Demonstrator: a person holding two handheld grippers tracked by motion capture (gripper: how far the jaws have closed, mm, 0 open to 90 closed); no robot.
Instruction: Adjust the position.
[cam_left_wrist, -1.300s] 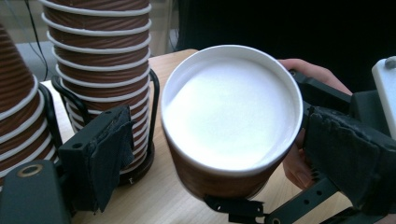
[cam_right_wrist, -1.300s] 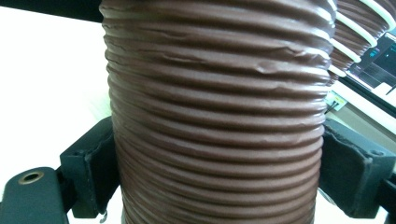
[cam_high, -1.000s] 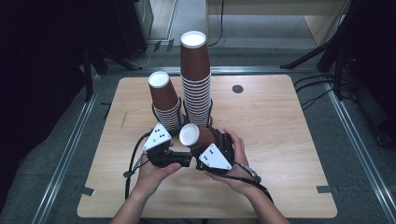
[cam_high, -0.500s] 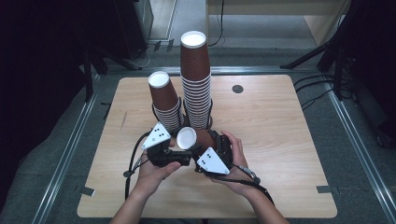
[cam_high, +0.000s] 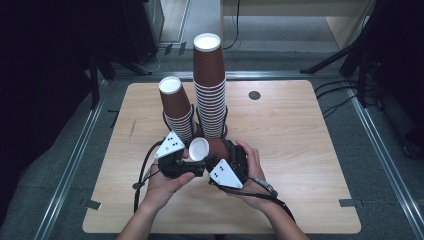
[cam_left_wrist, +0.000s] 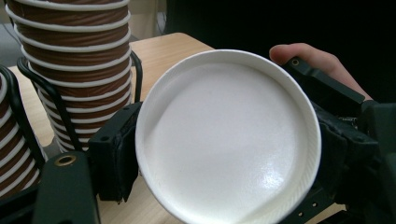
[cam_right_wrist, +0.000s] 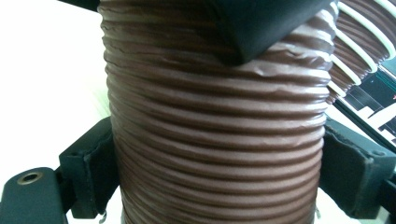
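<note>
Crowding held cup (cam_high: 207, 149), two cup stacks (cam_high: 210, 85)

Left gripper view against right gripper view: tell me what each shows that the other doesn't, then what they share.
Left gripper view: the loose cup's white end, round and facing the camera, the wooden table and a wire holder around the stacked cups.

Right gripper view: the cup's brown ribbed wall close up, black pads pressed on both sides.

Both: the same single cup held between jaws, with a ribbed brown stack beside it. The left gripper has just been closing, the cup between its jaws.
</note>
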